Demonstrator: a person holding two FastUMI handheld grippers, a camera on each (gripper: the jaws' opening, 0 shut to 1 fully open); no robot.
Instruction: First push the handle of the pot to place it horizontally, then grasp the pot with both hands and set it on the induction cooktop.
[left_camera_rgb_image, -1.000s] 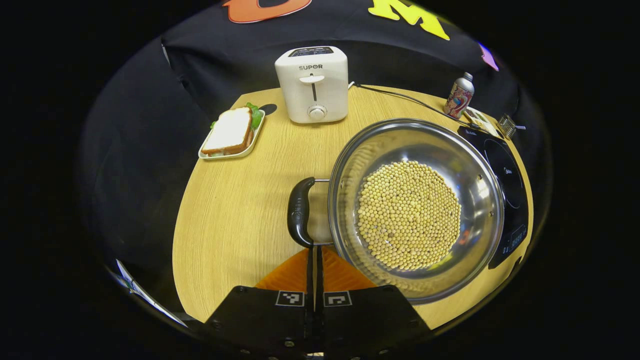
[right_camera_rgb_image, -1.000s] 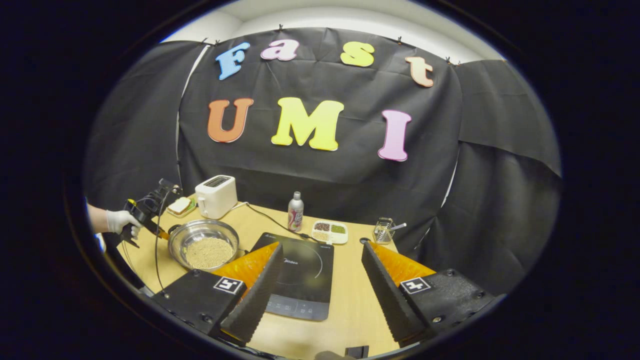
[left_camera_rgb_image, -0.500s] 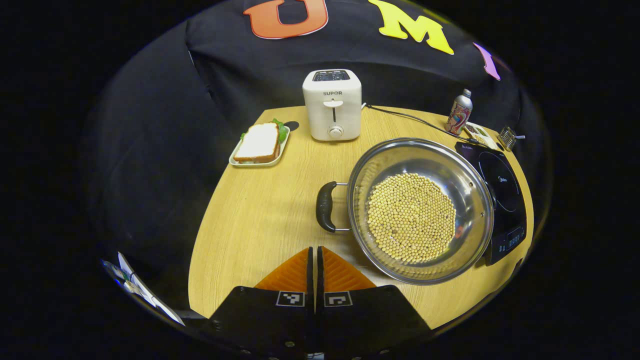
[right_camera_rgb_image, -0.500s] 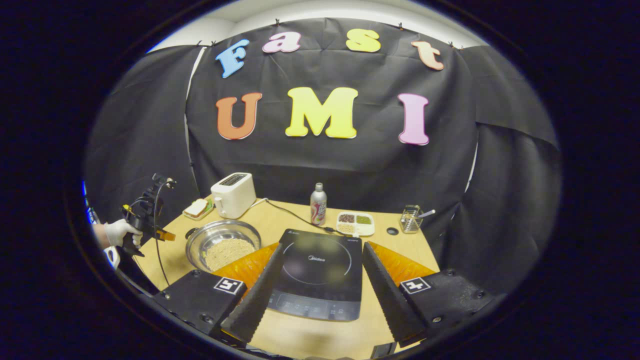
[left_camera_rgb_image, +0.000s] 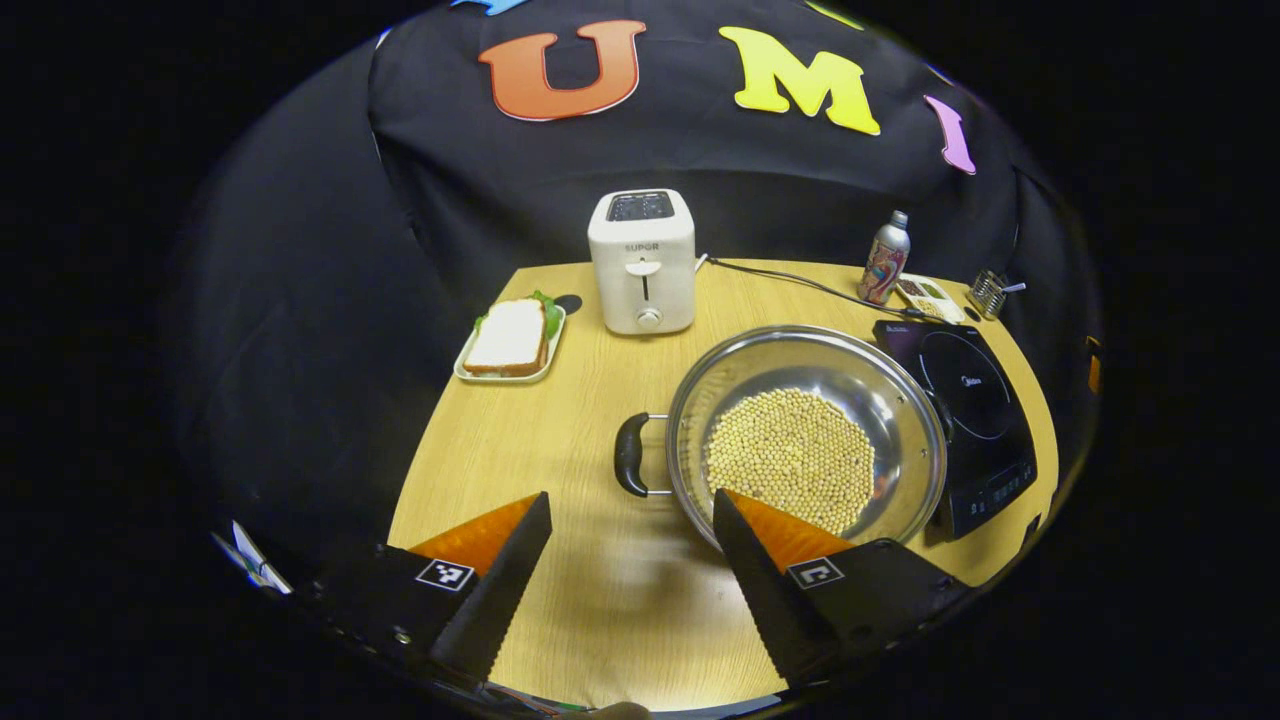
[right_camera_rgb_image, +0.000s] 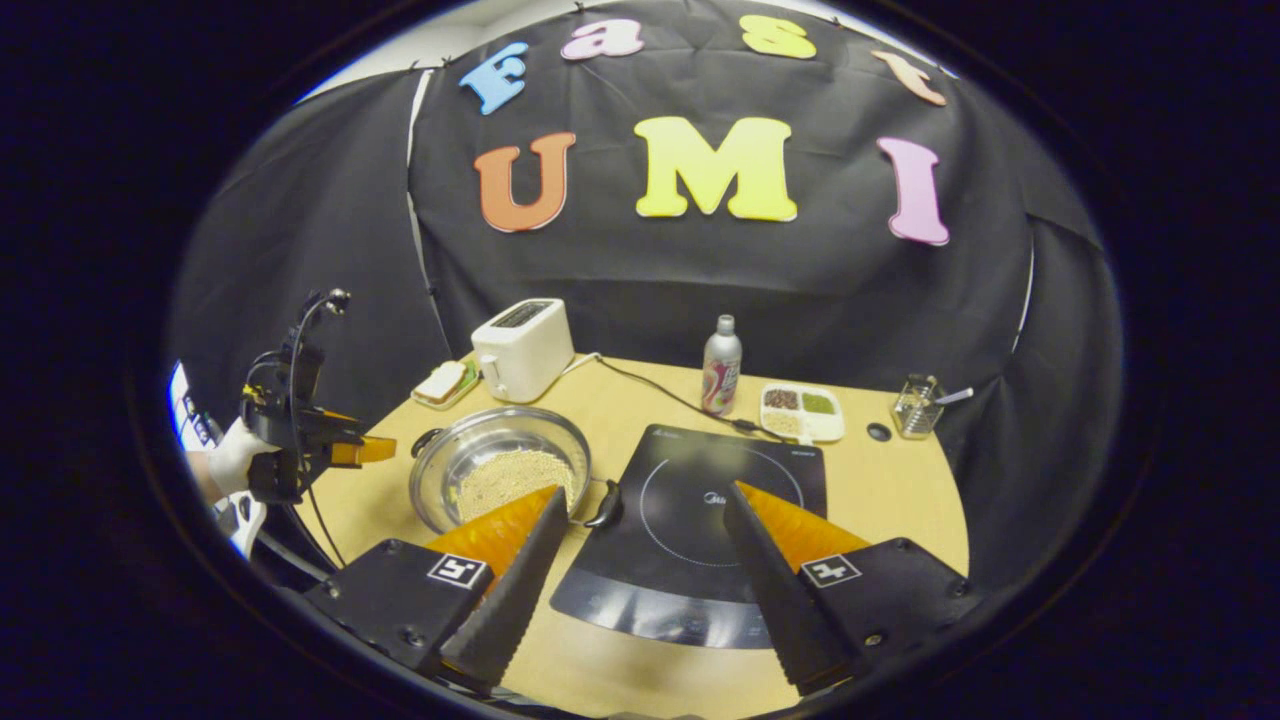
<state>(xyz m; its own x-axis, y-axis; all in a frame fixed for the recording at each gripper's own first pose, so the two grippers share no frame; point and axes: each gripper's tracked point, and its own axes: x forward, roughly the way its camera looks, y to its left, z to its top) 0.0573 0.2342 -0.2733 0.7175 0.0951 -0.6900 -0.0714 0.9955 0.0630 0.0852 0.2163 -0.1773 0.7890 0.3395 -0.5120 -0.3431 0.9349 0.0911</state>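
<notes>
A steel pot (left_camera_rgb_image: 905, 420) holding pale beans (left_camera_rgb_image: 790, 455) rests on the wooden table (left_camera_rgb_image: 540, 450), with one black handle (left_camera_rgb_image: 629, 455) pointing left. My left gripper (left_camera_rgb_image: 630, 500) stands open just short of that handle, touching nothing. In the right gripper view the pot (right_camera_rgb_image: 470, 440) lies left of the black induction cooktop (right_camera_rgb_image: 700, 520), and its other handle (right_camera_rgb_image: 605, 505) reaches the cooktop's edge. My right gripper (right_camera_rgb_image: 645, 492) is open and empty, hovering above that handle and the cooktop's near side. The left gripper (right_camera_rgb_image: 345, 450) is also seen there, held by a gloved hand (right_camera_rgb_image: 232, 458).
A white toaster (left_camera_rgb_image: 642, 260) stands at the back, its cord running toward the cooktop (left_camera_rgb_image: 965, 410). A plate with a sandwich (left_camera_rgb_image: 510, 340) is at the back left. A bottle (left_camera_rgb_image: 885, 258), a divided snack tray (right_camera_rgb_image: 800, 412) and a small wire rack (right_camera_rgb_image: 915, 405) line the far right.
My left gripper has drawn back from the pot's handle and opened. The right gripper has shifted left and lower, so the pot's right handle now lies between its fingers' lines.
</notes>
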